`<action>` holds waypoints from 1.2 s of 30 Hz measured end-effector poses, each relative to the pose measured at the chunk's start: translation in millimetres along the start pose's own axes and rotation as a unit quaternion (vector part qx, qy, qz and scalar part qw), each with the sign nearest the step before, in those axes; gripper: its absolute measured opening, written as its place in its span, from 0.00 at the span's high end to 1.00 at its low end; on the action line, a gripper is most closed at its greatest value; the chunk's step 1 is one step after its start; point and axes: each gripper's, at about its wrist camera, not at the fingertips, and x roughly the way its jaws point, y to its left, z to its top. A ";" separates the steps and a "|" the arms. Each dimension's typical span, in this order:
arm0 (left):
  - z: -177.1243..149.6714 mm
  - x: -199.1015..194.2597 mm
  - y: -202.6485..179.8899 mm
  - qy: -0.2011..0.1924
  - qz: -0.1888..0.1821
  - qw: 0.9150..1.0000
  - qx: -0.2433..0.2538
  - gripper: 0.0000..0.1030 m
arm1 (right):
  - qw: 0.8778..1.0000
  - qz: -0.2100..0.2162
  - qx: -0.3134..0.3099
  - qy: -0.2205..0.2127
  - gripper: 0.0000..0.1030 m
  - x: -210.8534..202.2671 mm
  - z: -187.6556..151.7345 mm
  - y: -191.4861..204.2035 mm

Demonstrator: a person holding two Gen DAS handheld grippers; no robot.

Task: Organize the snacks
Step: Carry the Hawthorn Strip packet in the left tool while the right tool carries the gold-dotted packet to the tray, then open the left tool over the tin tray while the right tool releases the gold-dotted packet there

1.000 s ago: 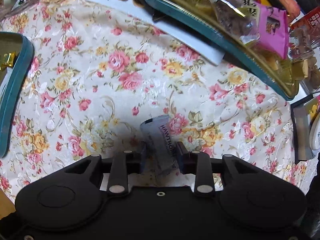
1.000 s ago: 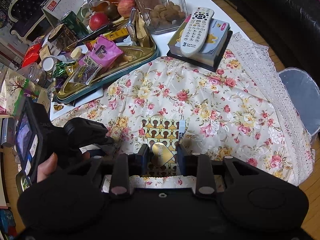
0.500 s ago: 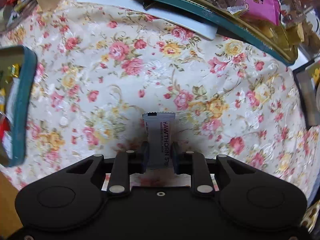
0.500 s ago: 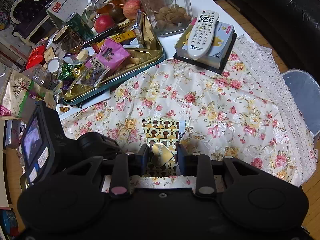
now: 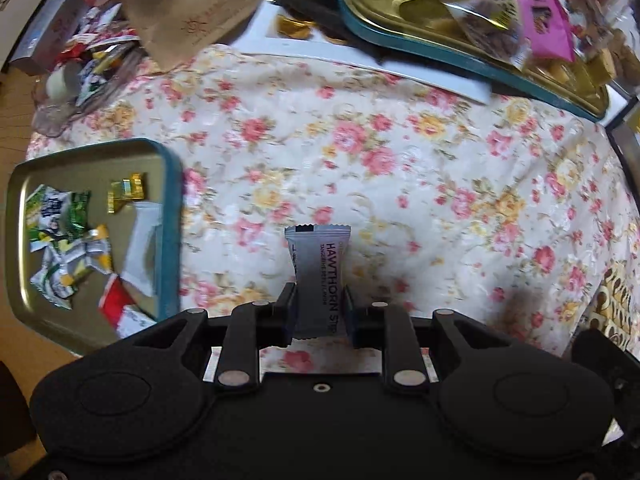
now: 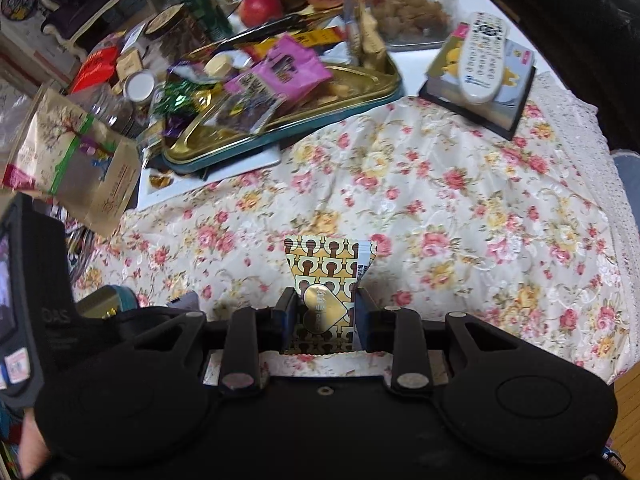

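Above the flowered surface [image 5: 360, 152], left hand-held gripper [image 5: 320, 312] is clamped on a grey snack stick [image 5: 318, 276]; right hand-held gripper [image 6: 322, 314] is clamped on a yellow patterned packet [image 6: 328, 264]. Small tray [image 5: 170, 184] at the surface's left edge holds several candies. Both packets remain unplaced; far tray [image 6: 280, 128] looks cluttered, so much sorting is left.

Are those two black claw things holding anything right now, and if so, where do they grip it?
Yes. The left gripper pinches a white hawthorn strip packet by its lower half. The right gripper pinches a yellow patterned snack packet low down, at its gold heart.
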 end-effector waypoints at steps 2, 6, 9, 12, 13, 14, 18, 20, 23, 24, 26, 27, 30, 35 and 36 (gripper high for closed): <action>2.3 -5.2 16.2 -0.001 0.001 1.000 -0.014 0.70 | 1.000 -0.003 -0.010 0.006 0.69 5.7 -3.2 13.7; 10.4 -13.3 50.0 -0.002 -0.015 0.999 -0.047 0.70 | 1.000 0.002 -0.024 0.014 0.69 13.4 -10.0 39.1; 13.2 -17.9 72.7 -0.013 -0.006 0.998 -0.062 0.70 | 0.999 0.012 -0.035 0.015 0.69 17.4 -14.2 58.5; 15.4 -18.4 94.9 -0.024 0.015 0.997 -0.073 0.70 | 0.999 0.029 -0.039 0.018 0.69 21.8 -16.6 81.0; 15.7 -17.8 102.2 -0.025 0.020 0.997 -0.077 0.70 | 0.998 0.033 -0.043 0.019 0.69 22.6 -17.9 89.0; 15.9 -17.4 110.4 -0.026 0.026 0.996 -0.082 0.70 | 0.998 0.037 -0.048 0.018 0.69 23.6 -19.3 96.8; 16.5 -15.3 140.0 -0.026 0.034 0.994 -0.101 0.70 | 0.997 0.042 -0.068 0.023 0.69 31.4 -25.3 124.0; 16.5 -14.9 153.1 -0.025 0.032 0.993 -0.111 0.70 | 0.996 0.044 -0.077 0.027 0.69 35.7 -28.7 135.8; 14.8 -15.6 171.2 -0.026 0.030 0.992 -0.120 0.70 | 0.994 0.046 -0.090 0.030 0.69 40.4 -34.8 153.5; 13.8 -15.8 176.7 -0.026 0.029 0.992 -0.121 0.70 | 0.994 0.047 -0.094 0.031 0.69 42.0 -36.8 159.2; 11.2 -15.9 188.3 -0.028 0.031 0.991 -0.125 0.70 | 0.993 0.050 -0.102 0.032 0.69 44.8 -40.6 169.6; 10.2 -15.6 194.2 -0.028 0.032 0.991 -0.127 0.70 | 0.993 0.051 -0.106 0.032 0.69 45.5 -42.7 175.1; 8.8 -12.7 214.2 -0.027 0.038 0.989 -0.140 0.69 | 0.991 0.053 -0.117 0.033 0.69 48.1 -48.7 189.2; 8.9 -8.5 245.1 -0.026 0.049 0.984 -0.168 0.69 | 0.988 0.058 -0.135 0.037 0.69 54.9 -58.5 212.0; 8.9 -8.6 250.5 -0.026 0.048 0.984 -0.172 0.69 | 0.988 0.058 -0.138 0.037 0.69 56.1 -60.4 216.4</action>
